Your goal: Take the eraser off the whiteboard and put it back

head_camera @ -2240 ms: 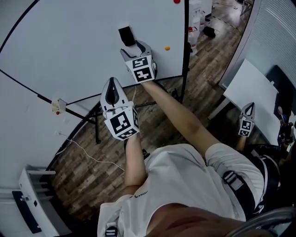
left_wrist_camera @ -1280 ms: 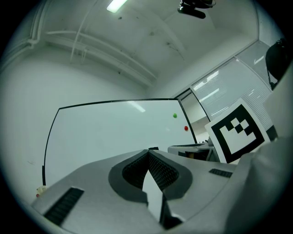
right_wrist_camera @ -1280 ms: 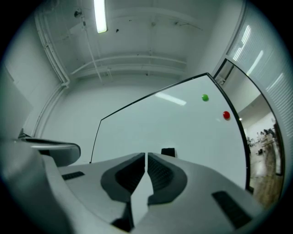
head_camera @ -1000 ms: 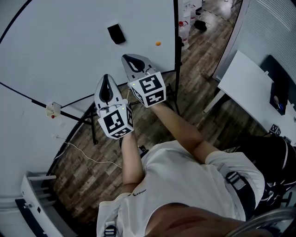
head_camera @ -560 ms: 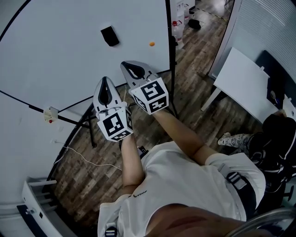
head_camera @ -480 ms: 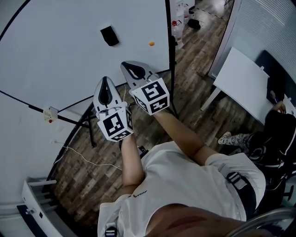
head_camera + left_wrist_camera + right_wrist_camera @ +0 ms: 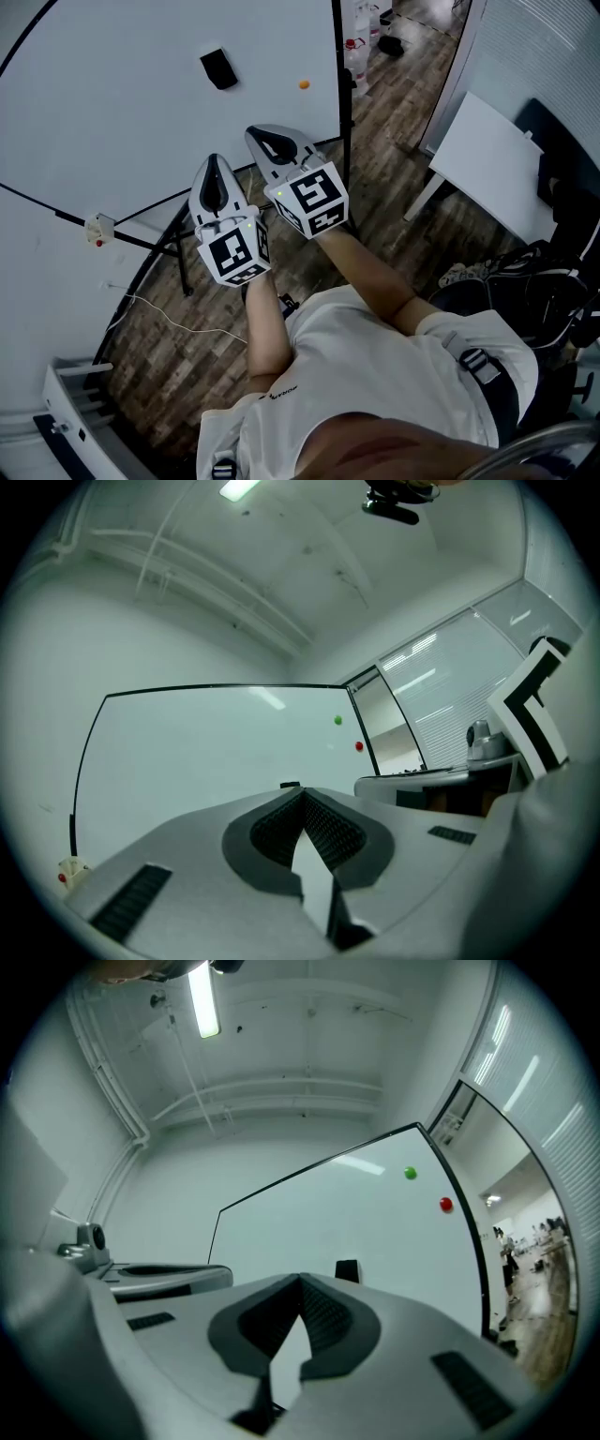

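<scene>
The black eraser (image 7: pixel 217 68) sticks to the whiteboard (image 7: pixel 122 112), with an orange magnet (image 7: pixel 304 84) to its right. My right gripper (image 7: pixel 257 132) is held off the board below the eraser, shut and empty. My left gripper (image 7: pixel 215 162) hangs beside it at the left, also shut with nothing in it. In the right gripper view the eraser (image 7: pixel 347 1270) shows just past the closed jaw tips (image 7: pixel 301 1282), under a green magnet (image 7: pixel 410 1174) and a red magnet (image 7: pixel 445 1205). In the left gripper view the eraser (image 7: pixel 290 785) peeks over the closed tips (image 7: pixel 303 793).
The board's black stand post (image 7: pixel 340 103) and legs rise from the wood floor. A white table (image 7: pixel 487 155) stands at the right, with a person's legs and dark gear (image 7: pixel 525 281) below it. A thin cable (image 7: pixel 178 319) trails on the floor. Bottles (image 7: pixel 354 47) stand behind the board.
Earlier my right gripper was at the eraser on the board; it has drawn back beside the left one, empty. The eraser stays on the board. A person at the right has shifted.
</scene>
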Motion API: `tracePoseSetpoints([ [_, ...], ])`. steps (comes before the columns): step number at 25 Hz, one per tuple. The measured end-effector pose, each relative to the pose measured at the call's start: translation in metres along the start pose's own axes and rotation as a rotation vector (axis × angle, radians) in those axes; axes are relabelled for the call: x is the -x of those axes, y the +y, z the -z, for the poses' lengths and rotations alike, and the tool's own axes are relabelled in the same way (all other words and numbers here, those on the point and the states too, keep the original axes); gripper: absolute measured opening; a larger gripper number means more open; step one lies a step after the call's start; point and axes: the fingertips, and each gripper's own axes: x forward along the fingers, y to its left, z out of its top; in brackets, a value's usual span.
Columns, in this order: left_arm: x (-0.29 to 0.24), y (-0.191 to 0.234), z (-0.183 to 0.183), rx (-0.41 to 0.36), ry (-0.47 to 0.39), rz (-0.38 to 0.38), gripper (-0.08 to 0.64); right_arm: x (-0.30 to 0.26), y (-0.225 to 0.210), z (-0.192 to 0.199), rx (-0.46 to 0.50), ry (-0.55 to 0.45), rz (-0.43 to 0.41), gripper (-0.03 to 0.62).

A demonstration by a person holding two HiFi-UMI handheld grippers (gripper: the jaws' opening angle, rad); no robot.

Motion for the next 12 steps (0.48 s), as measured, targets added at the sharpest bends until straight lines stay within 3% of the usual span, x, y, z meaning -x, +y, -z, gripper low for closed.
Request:
tracePoseSetpoints([
  [12, 0.011, -0.013, -0.002, 0.0, 0.011, 0.031, 0.003, 0.021, -0.001, 0.002, -0.008, 0.011, 0.023, 0.012],
])
